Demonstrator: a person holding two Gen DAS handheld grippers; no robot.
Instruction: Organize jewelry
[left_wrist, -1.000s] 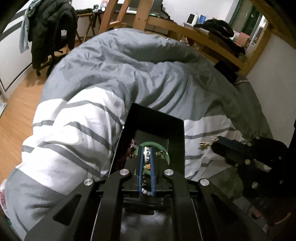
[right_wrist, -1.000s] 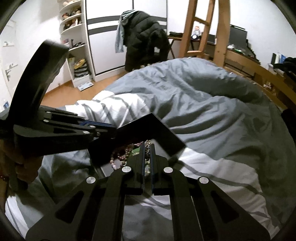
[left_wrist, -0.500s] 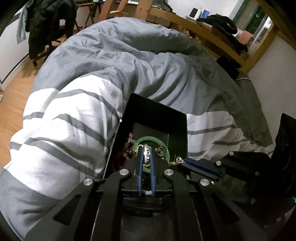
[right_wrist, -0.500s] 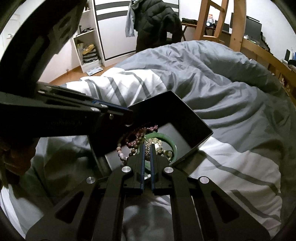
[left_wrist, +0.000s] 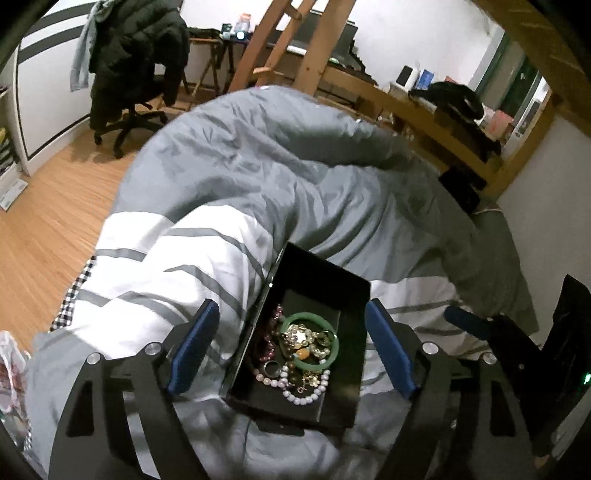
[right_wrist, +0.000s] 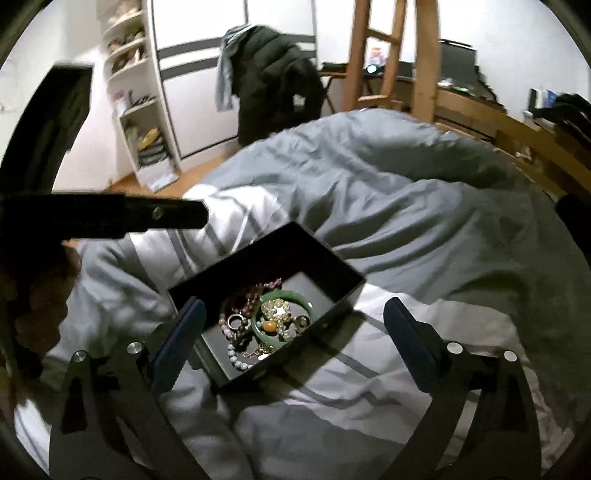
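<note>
A black open box (left_wrist: 325, 273) sits on the striped duvet, also in the right wrist view (right_wrist: 332, 295). Inside lie a green bangle (left_wrist: 334, 354) (right_wrist: 258, 332), pink and white bead strings (left_wrist: 306, 397) (right_wrist: 236, 360), a ring (left_wrist: 272, 367) and gold pieces. My left gripper (left_wrist: 291, 350) is open and empty, its blue pads on either side of the box. My right gripper (right_wrist: 291, 345) is open and empty, just above the box's near end. The right gripper's blue finger shows at the right of the left wrist view (left_wrist: 465, 321).
The grey and white duvet (left_wrist: 258, 192) covers the bed. A wooden bed frame and ladder (left_wrist: 317, 48) stand behind. An office chair with a dark jacket (left_wrist: 129, 70) stands on the wood floor at the left. White shelves (right_wrist: 136, 96) are against the wall.
Both grippers have opened wide and drawn back from the box. The gold piece from the right gripper and the beads from the left now lie in the box.
</note>
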